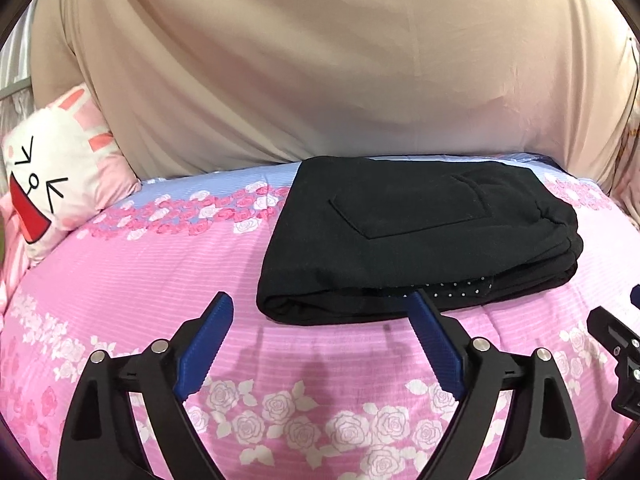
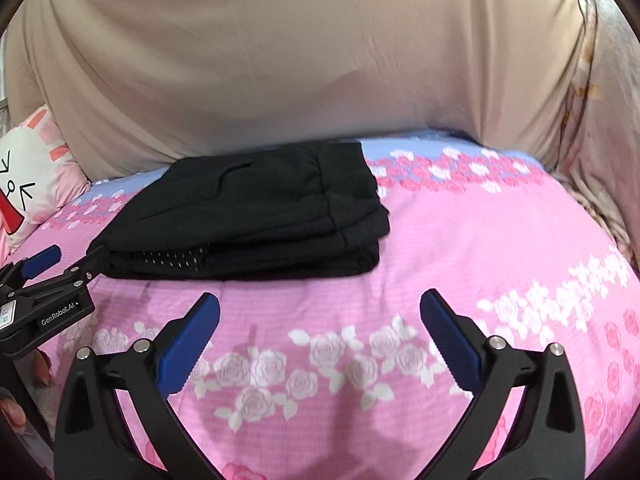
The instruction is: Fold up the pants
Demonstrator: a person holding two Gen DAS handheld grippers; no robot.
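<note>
The black pants (image 1: 416, 236) lie folded into a thick rectangular stack on the pink floral bedsheet (image 1: 160, 280); a back pocket faces up and dotted lining shows at the near edge. They also show in the right wrist view (image 2: 256, 216), at the left centre. My left gripper (image 1: 320, 304) is open and empty, just in front of the stack's near edge; it also shows from the side in the right wrist view (image 2: 68, 260). My right gripper (image 2: 320, 304) is open and empty, a little short of the stack and to its right.
A beige cloth-covered backrest (image 1: 320, 60) rises behind the bed. A white and pink cartoon rabbit pillow (image 1: 56, 176) leans at the far left. Part of the right gripper's body (image 1: 616, 364) shows at the right edge of the left wrist view. A floral curtain (image 2: 600, 100) hangs at right.
</note>
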